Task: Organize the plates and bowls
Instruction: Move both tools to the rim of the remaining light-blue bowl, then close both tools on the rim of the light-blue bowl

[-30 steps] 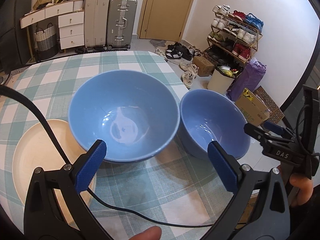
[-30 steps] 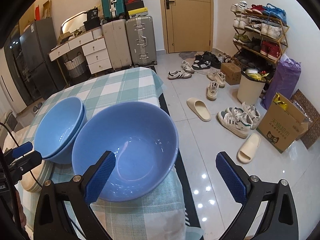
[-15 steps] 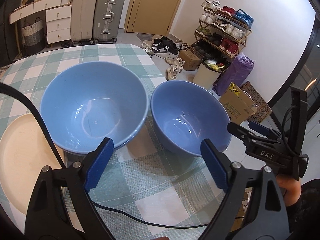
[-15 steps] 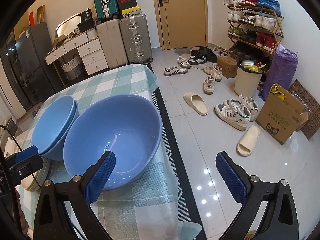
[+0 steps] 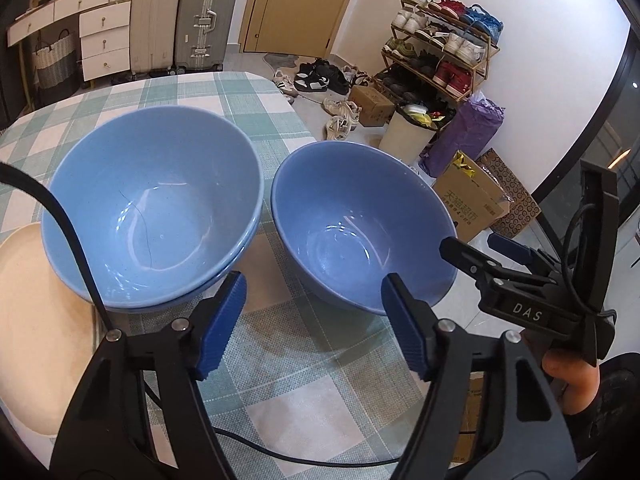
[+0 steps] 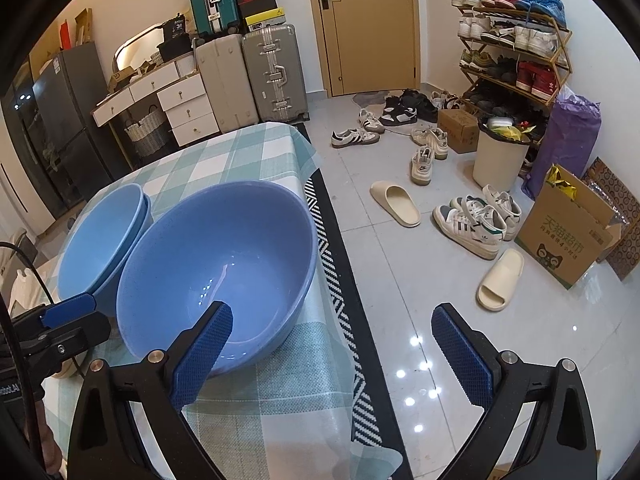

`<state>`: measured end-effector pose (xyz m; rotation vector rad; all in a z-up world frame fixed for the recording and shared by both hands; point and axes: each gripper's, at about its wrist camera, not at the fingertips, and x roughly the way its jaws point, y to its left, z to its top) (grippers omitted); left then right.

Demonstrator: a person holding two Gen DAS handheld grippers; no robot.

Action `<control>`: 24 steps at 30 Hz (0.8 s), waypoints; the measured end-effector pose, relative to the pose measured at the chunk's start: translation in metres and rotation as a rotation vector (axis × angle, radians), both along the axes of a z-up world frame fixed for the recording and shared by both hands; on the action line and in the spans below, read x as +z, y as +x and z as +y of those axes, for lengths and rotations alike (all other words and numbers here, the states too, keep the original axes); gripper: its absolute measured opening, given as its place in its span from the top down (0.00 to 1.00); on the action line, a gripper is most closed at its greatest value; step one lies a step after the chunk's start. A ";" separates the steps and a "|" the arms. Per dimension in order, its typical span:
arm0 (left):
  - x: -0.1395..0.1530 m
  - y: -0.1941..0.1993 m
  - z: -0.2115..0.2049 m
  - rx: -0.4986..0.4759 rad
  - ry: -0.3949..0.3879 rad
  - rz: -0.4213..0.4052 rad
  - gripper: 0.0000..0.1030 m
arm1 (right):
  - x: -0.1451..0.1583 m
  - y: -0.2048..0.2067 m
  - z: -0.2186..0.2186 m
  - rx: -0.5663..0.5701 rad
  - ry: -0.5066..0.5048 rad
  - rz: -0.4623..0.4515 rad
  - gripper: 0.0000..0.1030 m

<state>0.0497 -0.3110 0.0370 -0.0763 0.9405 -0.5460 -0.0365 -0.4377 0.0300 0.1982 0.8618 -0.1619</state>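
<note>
Left tongs (image 5: pixel 314 320): jaws closing, part open, nothing between them but checked cloth of the bench (image 5: pixel 288 380). Stacked blue bowls (image 5: pixel 152 208) just ahead, off the left jaw; single blue bowl (image 5: pixel 360 224) just ahead, off the right jaw, near the bench edge. The two sit close, whether touching unclear. Cream plate (image 5: pixel 32 320) left of the left tongs, the stack partly on it.

Right tongs (image 6: pixel 332 354): jaws wide apart, holding nothing. Its left jaw overlaps the near rim of the single bowl; contact unclear. Right jaw hangs over the floor (image 6: pixel 400 288), off the bench
</note>
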 end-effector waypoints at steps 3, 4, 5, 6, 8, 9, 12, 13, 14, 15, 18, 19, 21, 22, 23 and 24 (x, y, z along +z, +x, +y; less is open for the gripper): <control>-0.005 0.002 -0.004 0.003 0.002 0.012 0.36 | -0.001 0.003 0.001 0.010 0.005 -0.004 0.04; -0.007 0.003 -0.005 0.001 0.004 0.013 0.37 | -0.002 0.005 0.001 0.016 0.011 -0.006 0.06; -0.008 0.004 -0.006 0.000 0.005 0.014 0.37 | -0.003 0.006 0.001 0.021 0.015 -0.004 0.11; -0.009 0.005 -0.007 0.001 0.004 0.015 0.37 | -0.003 0.008 0.001 0.026 0.018 -0.001 0.16; -0.010 0.005 -0.007 0.000 0.004 0.017 0.38 | -0.006 0.012 0.002 0.036 0.027 0.005 0.23; -0.010 0.005 -0.008 -0.001 0.005 0.016 0.38 | -0.007 0.014 0.002 0.042 0.034 0.007 0.25; -0.014 0.008 -0.012 -0.001 0.006 0.021 0.39 | -0.012 0.021 0.002 0.053 0.048 0.014 0.32; -0.015 0.010 -0.013 -0.001 0.007 0.023 0.39 | -0.012 0.022 0.002 0.054 0.047 0.012 0.32; -0.016 0.011 -0.014 -0.001 0.009 0.025 0.40 | -0.013 0.024 0.002 0.054 0.049 0.009 0.34; -0.018 0.012 -0.015 0.000 0.011 0.027 0.40 | -0.014 0.025 0.003 0.056 0.052 0.008 0.36; -0.022 0.014 -0.019 0.000 0.010 0.034 0.42 | -0.016 0.030 0.005 0.063 0.055 0.010 0.45; -0.023 0.015 -0.020 -0.001 0.010 0.034 0.43 | -0.017 0.032 0.006 0.065 0.052 0.009 0.47; -0.025 0.017 -0.021 -0.003 0.011 0.037 0.44 | -0.018 0.034 0.007 0.066 0.047 0.010 0.53; -0.026 0.018 -0.022 -0.004 0.011 0.037 0.45 | -0.019 0.035 0.007 0.067 0.045 0.010 0.53; -0.027 0.019 -0.022 -0.004 0.012 0.039 0.46 | -0.019 0.035 0.007 0.068 0.045 0.009 0.54; -0.028 0.019 -0.023 -0.005 0.013 0.039 0.48 | -0.019 0.035 0.008 0.070 0.046 0.008 0.56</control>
